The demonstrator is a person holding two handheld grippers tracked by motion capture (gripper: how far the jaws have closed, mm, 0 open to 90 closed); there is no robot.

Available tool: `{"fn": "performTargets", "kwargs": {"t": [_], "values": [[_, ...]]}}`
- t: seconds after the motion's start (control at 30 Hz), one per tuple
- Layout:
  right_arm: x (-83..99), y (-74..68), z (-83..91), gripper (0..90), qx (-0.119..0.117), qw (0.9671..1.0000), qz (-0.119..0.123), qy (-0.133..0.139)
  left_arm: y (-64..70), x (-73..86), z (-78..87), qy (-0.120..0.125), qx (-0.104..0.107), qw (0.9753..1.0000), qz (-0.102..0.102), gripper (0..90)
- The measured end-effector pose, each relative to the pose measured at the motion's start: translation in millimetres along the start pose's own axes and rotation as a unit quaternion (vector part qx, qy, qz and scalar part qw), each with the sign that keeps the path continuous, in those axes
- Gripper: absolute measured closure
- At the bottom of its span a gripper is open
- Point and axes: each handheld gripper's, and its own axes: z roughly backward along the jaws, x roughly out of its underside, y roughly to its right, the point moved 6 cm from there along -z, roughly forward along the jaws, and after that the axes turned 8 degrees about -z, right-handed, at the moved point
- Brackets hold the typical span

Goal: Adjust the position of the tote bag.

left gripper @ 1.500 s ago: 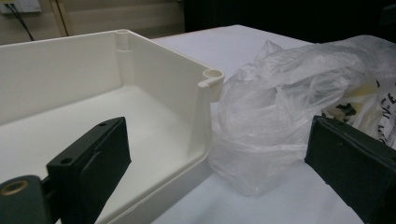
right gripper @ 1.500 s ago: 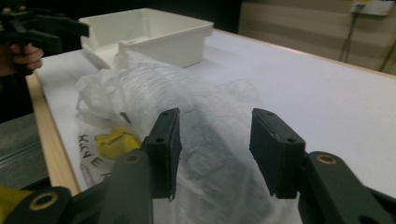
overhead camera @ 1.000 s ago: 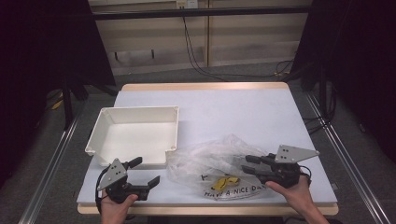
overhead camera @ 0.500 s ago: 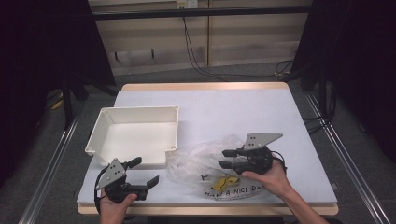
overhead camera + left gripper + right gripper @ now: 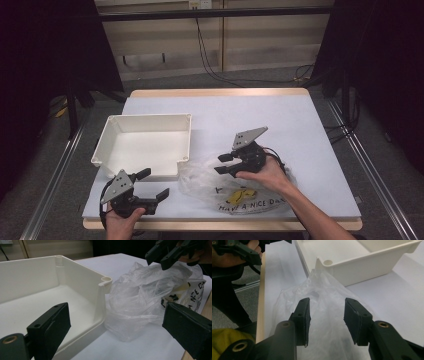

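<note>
Dark curtains hang all around a pale blue table top [image 5: 280,125] with a wooden edge. On the table lies a crinkly see-through plastic bag with black letters and a yellow picture [image 5: 220,187]. It sits near the front edge, and one end of it is touching or just beside the near corner of a shallow white plastic tray with square sides [image 5: 107,145]. The tray has nothing in it that I can see.

The right gripper [image 5: 226,164] hangs over the bag, close to the puffy top part. Its two black jaws are apart, with a gap between them. In the right gripper view [image 5: 327,315] the bag's thin plastic shows in that gap, but the pads are not squeezing it. I cannot tell if the tips touch the plastic or are just above it.

The left gripper [image 5: 152,184] is near the front left of the table, just in front of the tray. Its jaws are wide apart too, and they hold nothing. In the left gripper view [image 5: 117,335] it points toward the tray corner and the bag [image 5: 140,305], with a bit of table in between.

I think the job is only starting. The bag is not picked up yet and no gripper has hold of it. What is left is to pinch the plastic and lift or move the bag, maybe to the tray. The plastic is thin and slippery, so the pinch will need care.
</note>
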Motion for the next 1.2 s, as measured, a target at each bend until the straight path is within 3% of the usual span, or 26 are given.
{"fn": "performTargets", "kwargs": {"t": [0.03,0.13,0.3,0.63,0.77,1.0,1.03,1.07,1.13,1.2], "values": [[-3.5,0.8,-5.4,55.2,0.0,1.0,0.0,-0.008,0.6,-0.1,-0.5,0.001,0.007,1.0,-0.004,7.1],[-7.1,1.8,-11.4,54.8,0.001,0.9998,0.006,-0.021,0.5,0.3,-0.2,-0.006,0.002,1.0,-0.005,7.1],[-11.2,3.5,-28.4,51.7,-0.008,0.9972,0.009,-0.074,0.7,0.7,-0.5,-0.01,0.004,0.9999,-0.008,7.1],[-9.0,8.7,-46.1,47.0,-0.007,0.9948,0.008,-0.101,0.0,1.0,-0.9,-0.009,0.004,0.9999,-0.009,7.0],[-3.6,8.4,-54.8,47.3,-0.007,0.9922,0.014,-0.124,0.5,0.8,-1.6,-0.01,0.003,0.9999,-0.01,7.0],[1.6,8.6,-63.5,60.4,-0.001,0.9878,0.024,-0.154,0.5,0.8,-1.6,-0.008,0.008,0.9999,-0.01,7.0],[2.6,10.7,-64.8,68.2,-0.006,0.9868,0.031,-0.159,0.2,0.9,-1.5,-0.009,0.007,0.9999,-0.01,7.0],[2.6,10.7,-64.8,68.2,-0.006,0.9868,0.031,-0.159,0.2,0.9,-1.5,-0.009,0.007,0.9999,-0.01,7.0],[4.8,9.1,-64.6,77.6,-0.007,0.9857,0.021,-0.167,0.0,0.9,-1.4,-0.009,0.007,0.9999,-0.01,7.0],[4.0,10.3,-64.8,85.1,-0.007,0.987,0.026,-0.158,0.3,0.8,-2.1,-0.006,0.012,0.9999,-0.009,7.0]]}}
